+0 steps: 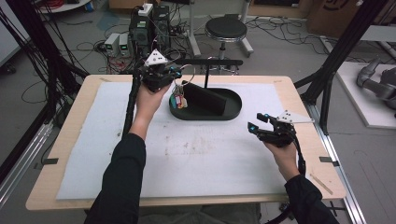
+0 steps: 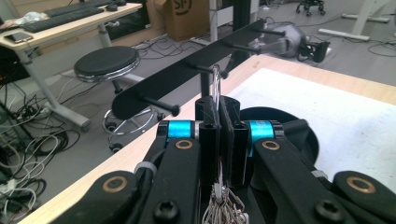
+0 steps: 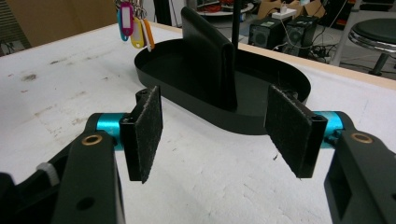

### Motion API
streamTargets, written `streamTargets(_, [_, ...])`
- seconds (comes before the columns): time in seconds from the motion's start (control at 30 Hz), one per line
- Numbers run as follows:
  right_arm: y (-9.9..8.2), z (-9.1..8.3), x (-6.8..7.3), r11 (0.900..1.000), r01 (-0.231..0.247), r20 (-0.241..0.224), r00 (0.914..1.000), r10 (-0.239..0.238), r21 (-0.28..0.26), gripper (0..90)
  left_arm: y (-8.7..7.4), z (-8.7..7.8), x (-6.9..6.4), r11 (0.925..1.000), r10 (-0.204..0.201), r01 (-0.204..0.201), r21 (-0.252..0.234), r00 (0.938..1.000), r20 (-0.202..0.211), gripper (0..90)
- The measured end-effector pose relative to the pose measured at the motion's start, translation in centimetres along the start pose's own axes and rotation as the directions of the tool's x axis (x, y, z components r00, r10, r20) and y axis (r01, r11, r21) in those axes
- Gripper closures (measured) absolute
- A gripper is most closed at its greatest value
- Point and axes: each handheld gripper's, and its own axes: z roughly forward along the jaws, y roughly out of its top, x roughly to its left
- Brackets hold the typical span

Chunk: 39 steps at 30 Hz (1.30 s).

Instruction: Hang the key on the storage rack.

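Observation:
My left gripper (image 1: 173,78) is held above the left end of a black oval tray (image 1: 233,113). In the left gripper view its jaws (image 2: 218,106) are shut on the metal ring (image 2: 215,80) of a key bunch. The coloured tags (image 1: 177,100) hang below it over the tray's left rim, and they show again as tags (image 3: 133,24) in the right gripper view. Just beyond the ring runs a black hanger bar (image 2: 187,77) with pegs, on a post rising from the tray. My right gripper (image 1: 256,122) is open and empty, low over the mat to the right of the tray (image 3: 261,119).
A black upright folded piece (image 1: 205,100) stands inside the tray. A white mat (image 1: 140,154) covers the wooden table (image 1: 44,186). Past the far edge are a round stool (image 1: 226,29), electronics boxes and floor cables. Black frame posts stand at both sides.

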Motion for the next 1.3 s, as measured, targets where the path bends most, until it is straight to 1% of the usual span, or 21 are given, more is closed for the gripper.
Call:
streamTargets(0.03, [0.0, 0.0, 0.0, 1.0000, -0.001, 0.001, 1.0000, 0.001, 0.000, 37.2, -0.1, 0.0, 0.1, 1.0000, -0.002, 0.002, 0.004, 1.0000, -0.003, 86.6])
streamTargets(0.17, [0.0, 0.1, 0.0, 1.0000, -0.001, 0.004, 1.0000, 0.001, 0.003, 36.8, -0.6, 0.4, 0.6, 0.9995, -0.033, 0.033, -0.003, 0.9994, -0.011, 86.7])
streamTargets(0.23, [0.0, 0.1, 0.0, 1.0000, -0.001, 0.002, 1.0000, 0.001, 0.002, 36.8, -0.8, 0.5, 0.7, 0.9992, -0.041, 0.041, 0.001, 0.9990, -0.016, 86.6])
streamTargets(0.4, [0.0, 0.1, 0.0, 1.0000, 0.000, 0.003, 1.0000, 0.000, 0.003, 36.8, -1.4, 0.6, 1.2, 0.9982, -0.060, 0.060, -0.008, 0.9981, -0.015, 86.6])
streamTargets(0.5, [0.0, 0.1, 0.0, 1.0000, 0.003, 0.003, 1.0000, -0.003, 0.004, 36.8, -1.7, 0.6, 1.6, 0.9967, -0.080, 0.080, -0.016, 0.9965, -0.021, 86.6])
streamTargets(0.6, [0.0, 0.1, 0.0, 1.0000, 0.002, 0.004, 1.0000, -0.002, 0.003, 36.8, -2.0, 0.8, 1.8, 0.9954, -0.095, 0.095, -0.012, 0.9951, -0.028, 86.6])
streamTargets(0.93, [0.0, 0.2, 0.0, 1.0000, 0.003, 0.002, 1.0000, -0.003, 0.005, 36.7, -2.5, 0.9, 2.1, 0.9939, -0.109, 0.108, -0.021, 0.9931, -0.045, 86.5])
streamTargets(1.17, [0.0, 0.2, 0.1, 0.9999, 0.005, 0.000, 1.0000, -0.005, 0.009, 36.7, -2.6, 1.4, 1.9, 0.9955, -0.095, 0.095, -0.002, 0.9921, -0.082, 86.0])
streamTargets(1.2, [0.0, 0.2, 0.1, 0.9999, 0.006, 0.001, 1.0000, -0.006, 0.008, 36.7, -2.7, 1.4, 1.9, 0.9961, -0.087, 0.088, 0.004, 0.9922, -0.089, 85.9])
streamTargets(1.27, [0.0, 0.2, 0.1, 1.0000, 0.004, -0.001, 1.0000, -0.004, 0.008, 36.7, -2.7, 1.4, 1.6, 0.9971, -0.071, 0.074, 0.017, 0.9902, -0.120, 83.9])
streamTargets(1.3, [-0.1, 0.2, 0.1, 0.9999, 0.004, -0.002, 1.0000, -0.004, 0.009, 36.7, -2.7, 1.4, 1.5, 0.9980, -0.049, 0.054, 0.034, 0.9891, -0.139, 83.4])
